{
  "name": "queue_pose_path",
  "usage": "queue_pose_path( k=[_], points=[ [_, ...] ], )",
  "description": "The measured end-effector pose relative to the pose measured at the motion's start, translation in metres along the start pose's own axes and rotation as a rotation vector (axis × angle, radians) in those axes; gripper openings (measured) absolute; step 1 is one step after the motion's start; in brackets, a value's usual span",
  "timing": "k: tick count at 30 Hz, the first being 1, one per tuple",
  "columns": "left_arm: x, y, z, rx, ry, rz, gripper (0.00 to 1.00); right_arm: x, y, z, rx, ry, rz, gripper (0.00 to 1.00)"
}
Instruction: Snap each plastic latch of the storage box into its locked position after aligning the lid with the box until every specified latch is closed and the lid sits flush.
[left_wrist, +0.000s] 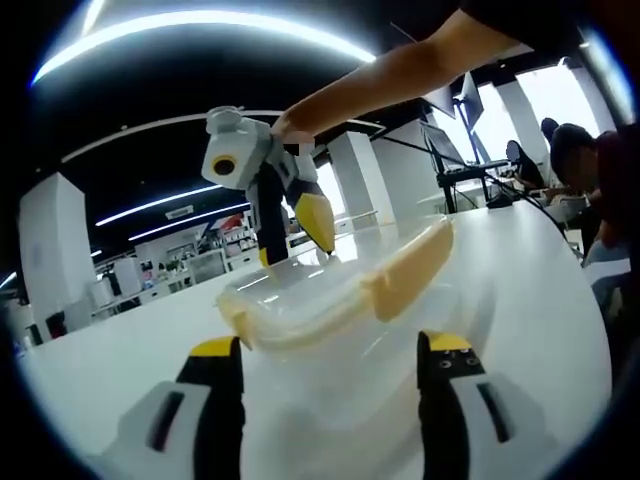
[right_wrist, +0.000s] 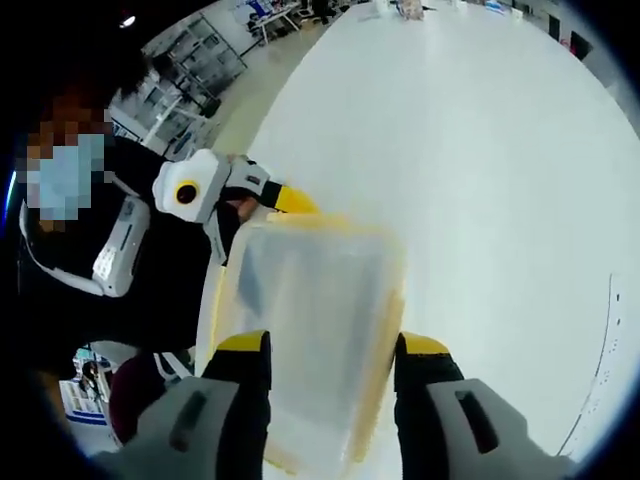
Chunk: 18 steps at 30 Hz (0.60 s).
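A clear plastic storage box with its lid on lies on the white table. One pale yellow latch runs along its right side and another sits at its left end. My left gripper is open just short of the box's near side. My right gripper, held by a person's arm, stands open over the far rim. In the right gripper view that gripper hangs above the box, the side latch is on the right, and the left gripper is at the far end.
The table stretches wide and white beyond the box. A person in dark clothes stands behind the left gripper. Another person sits at the table's right, near monitors on stands.
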<state>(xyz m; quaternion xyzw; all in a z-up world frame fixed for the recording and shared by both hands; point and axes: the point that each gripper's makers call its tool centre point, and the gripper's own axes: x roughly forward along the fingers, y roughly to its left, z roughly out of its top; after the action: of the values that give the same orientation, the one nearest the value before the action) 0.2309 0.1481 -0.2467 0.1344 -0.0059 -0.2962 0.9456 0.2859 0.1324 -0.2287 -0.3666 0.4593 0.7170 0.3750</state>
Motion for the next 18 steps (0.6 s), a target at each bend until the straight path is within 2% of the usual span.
queue_pose_path(
  k=[6,11,18],
  points=[
    [0.0,0.0,0.0,0.002,0.0,0.002,0.7,-0.002,0.0,-0.005,-0.053,-0.057,0.014,0.46],
    [0.001,0.0,0.0,0.003,0.0,0.002,0.7,-0.016,-0.01,-0.012,-0.076,-0.043,-0.011,0.35],
    [0.001,0.0,0.0,0.004,0.001,0.003,0.7,-0.021,-0.013,-0.028,-0.044,-0.004,-0.019,0.36]
  ],
)
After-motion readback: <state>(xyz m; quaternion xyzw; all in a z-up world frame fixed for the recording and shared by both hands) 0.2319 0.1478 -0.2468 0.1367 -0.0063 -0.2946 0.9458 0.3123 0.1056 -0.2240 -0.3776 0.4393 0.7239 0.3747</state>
